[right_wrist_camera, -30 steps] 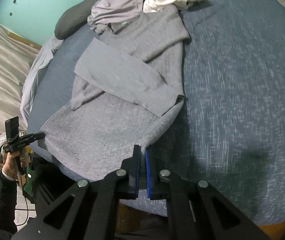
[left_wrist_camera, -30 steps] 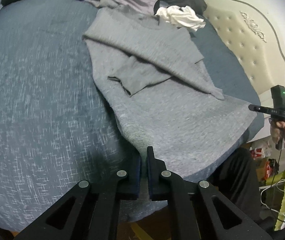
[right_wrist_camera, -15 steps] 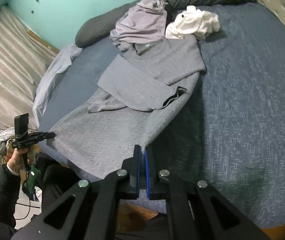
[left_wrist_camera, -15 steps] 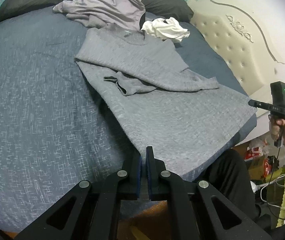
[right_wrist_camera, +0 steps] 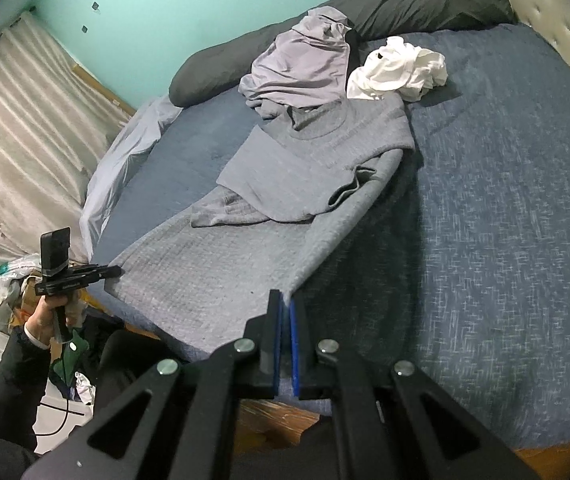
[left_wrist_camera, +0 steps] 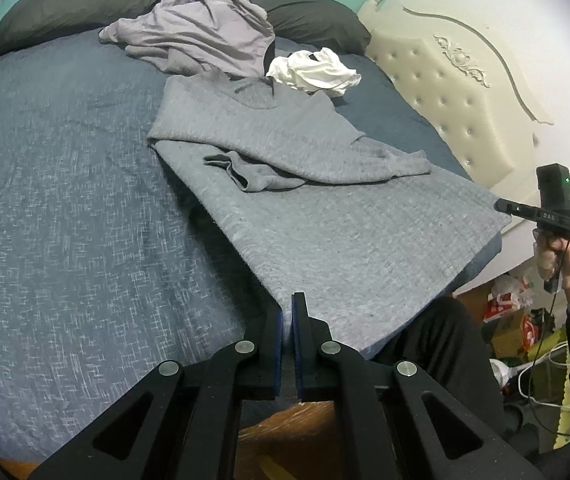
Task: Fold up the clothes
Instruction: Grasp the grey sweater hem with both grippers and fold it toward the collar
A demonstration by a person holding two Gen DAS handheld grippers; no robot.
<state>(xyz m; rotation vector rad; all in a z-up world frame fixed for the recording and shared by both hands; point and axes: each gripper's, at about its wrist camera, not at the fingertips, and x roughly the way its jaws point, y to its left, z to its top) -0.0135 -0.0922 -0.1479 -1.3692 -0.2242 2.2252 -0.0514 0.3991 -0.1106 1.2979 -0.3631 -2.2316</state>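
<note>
1. Blue bedding covers the big bed (left_wrist_camera: 65, 200), and a green wall sits behind it at the top of the frame.
2. On the bed lies a grey sweater (left_wrist_camera: 325, 220), in the middle of both views, with its sleeves folded across its front.
3. Its bottom edge is lifted up off the bed, and its neck end stays flat near the top of the frame.
4. At the bottom middle of the left view, the left hand-held gripper (left_wrist_camera: 287, 312) is clenched on one bottom corner of the sweater.
5. At the bottom middle of the right view, the right hand-held gripper (right_wrist_camera: 286, 308) is clenched on the other bottom corner.
6. Just past the sweater's neck are a purple top (left_wrist_camera: 197, 36) in a heap and a white cloth (left_wrist_camera: 317, 70) bunched up beside it.
7. A dark pillow (left_wrist_camera: 65, 4) runs along the far edge of the bed.
8. A cream padded headboard (left_wrist_camera: 465, 92) fills the upper right of the left view.
</note>
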